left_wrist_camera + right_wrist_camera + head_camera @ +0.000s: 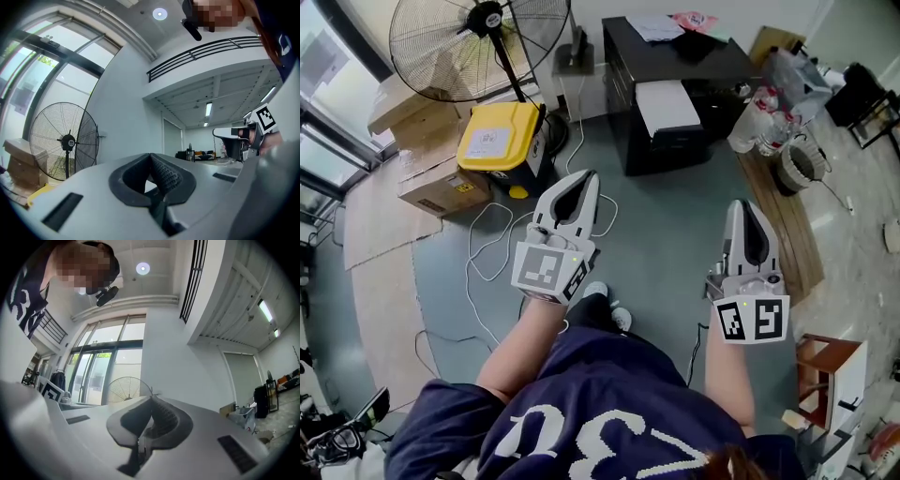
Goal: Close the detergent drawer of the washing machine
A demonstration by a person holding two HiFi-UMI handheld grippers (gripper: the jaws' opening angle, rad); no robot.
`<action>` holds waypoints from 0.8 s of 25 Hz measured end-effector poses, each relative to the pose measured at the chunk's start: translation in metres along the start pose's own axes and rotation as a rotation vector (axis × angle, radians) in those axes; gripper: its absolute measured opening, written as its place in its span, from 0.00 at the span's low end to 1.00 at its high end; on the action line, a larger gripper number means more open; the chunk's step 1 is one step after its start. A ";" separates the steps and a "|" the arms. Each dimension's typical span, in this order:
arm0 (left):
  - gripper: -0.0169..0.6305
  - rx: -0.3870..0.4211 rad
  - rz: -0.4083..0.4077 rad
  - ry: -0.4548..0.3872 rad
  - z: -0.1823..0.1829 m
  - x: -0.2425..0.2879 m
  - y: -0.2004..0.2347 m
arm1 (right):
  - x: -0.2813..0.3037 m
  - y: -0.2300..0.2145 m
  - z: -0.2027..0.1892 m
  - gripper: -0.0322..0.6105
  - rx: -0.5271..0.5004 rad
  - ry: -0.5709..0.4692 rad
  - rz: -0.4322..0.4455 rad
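Observation:
No washing machine or detergent drawer shows in any view. In the head view I hold both grippers out over the grey floor, side by side and pointing away from me. My left gripper (584, 180) is shut with nothing between its jaws, its marker cube (548, 269) close to my wrist. My right gripper (742, 208) is also shut and empty, with its cube (752, 319) below it. In the left gripper view the closed jaws meet at the left gripper (151, 157), facing an open hall. The right gripper view shows the right gripper (151, 400) closed, facing a white wall and tall windows.
A large standing fan (478, 42) is at the far left, with a yellow box (497, 141) and cardboard boxes (441, 183) beside it. A black cabinet (675, 89) stands ahead. White cables (487, 253) lie on the floor. A wooden board (787, 225) and bottles (759, 117) are at the right.

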State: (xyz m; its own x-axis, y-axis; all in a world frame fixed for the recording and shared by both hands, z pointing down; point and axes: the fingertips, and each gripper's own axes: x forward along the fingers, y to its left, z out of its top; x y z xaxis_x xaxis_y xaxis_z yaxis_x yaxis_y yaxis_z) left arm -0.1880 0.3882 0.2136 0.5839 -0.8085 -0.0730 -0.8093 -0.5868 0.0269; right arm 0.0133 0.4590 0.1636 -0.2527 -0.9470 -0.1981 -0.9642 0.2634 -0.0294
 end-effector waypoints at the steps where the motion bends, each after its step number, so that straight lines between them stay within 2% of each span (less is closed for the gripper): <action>1: 0.05 -0.001 0.000 0.001 -0.001 0.003 0.002 | 0.002 -0.002 -0.001 0.07 0.001 0.000 -0.002; 8: 0.05 -0.018 -0.023 -0.003 -0.014 0.057 0.030 | 0.050 -0.019 -0.018 0.07 -0.001 0.000 -0.027; 20: 0.05 -0.010 -0.144 -0.003 -0.024 0.223 0.121 | 0.215 -0.060 -0.045 0.07 -0.036 -0.005 -0.100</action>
State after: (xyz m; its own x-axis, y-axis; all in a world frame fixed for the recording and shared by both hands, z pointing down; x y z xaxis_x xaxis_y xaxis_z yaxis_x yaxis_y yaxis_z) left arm -0.1540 0.1363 0.2244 0.6939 -0.7156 -0.0796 -0.7162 -0.6974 0.0260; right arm 0.0127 0.2312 0.1665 -0.1546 -0.9674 -0.2006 -0.9869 0.1606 -0.0142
